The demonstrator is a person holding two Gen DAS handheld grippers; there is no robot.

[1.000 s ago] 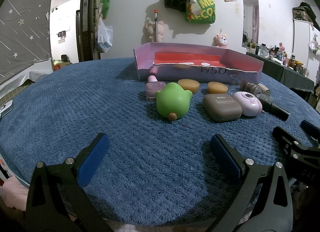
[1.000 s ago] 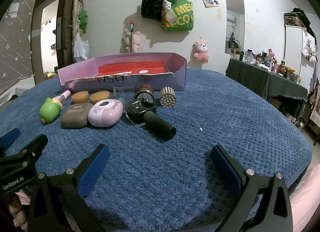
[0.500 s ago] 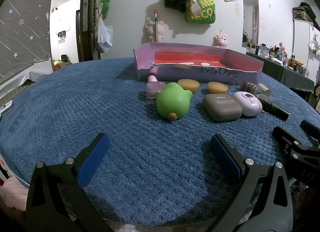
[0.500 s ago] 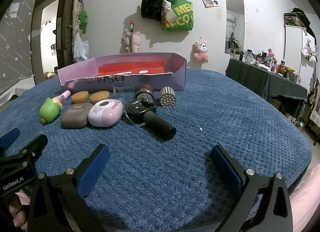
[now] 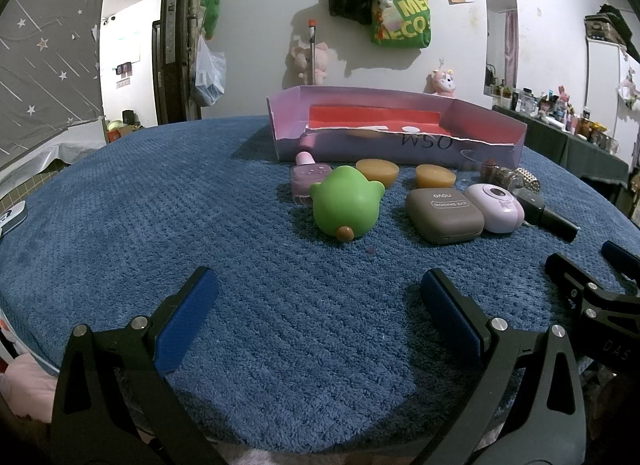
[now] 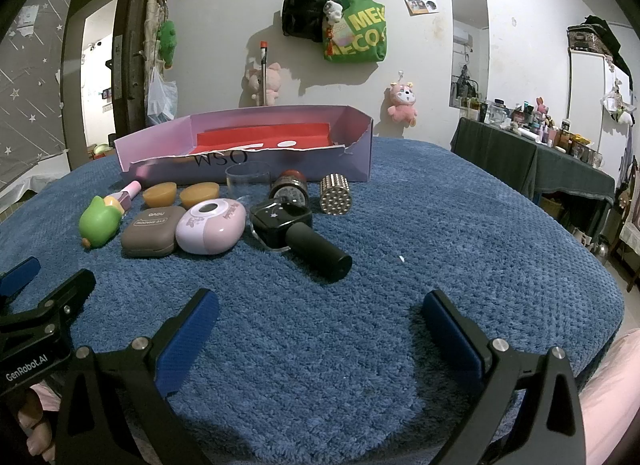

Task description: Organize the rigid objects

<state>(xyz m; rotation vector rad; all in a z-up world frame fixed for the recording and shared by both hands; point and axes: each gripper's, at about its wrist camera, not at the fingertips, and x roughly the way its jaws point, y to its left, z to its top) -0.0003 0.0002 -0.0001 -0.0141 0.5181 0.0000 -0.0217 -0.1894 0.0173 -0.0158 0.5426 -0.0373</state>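
Both grippers, left (image 5: 316, 313) and right (image 6: 320, 321), sit spread wide and empty on the near blanket (image 5: 160, 205). Toys cluster mid-table before the far box (image 5: 396, 133). Start with green toy (image 5: 346, 205): straddle its widest part, then lift clear of neighbours.

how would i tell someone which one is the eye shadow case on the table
Find the long purple cardboard box on the blue tablecloth; the objects lie in front of it. The eye shadow case lies between the green toy and the pale pink oval case. It is the only grey-brown one, a rounded square.
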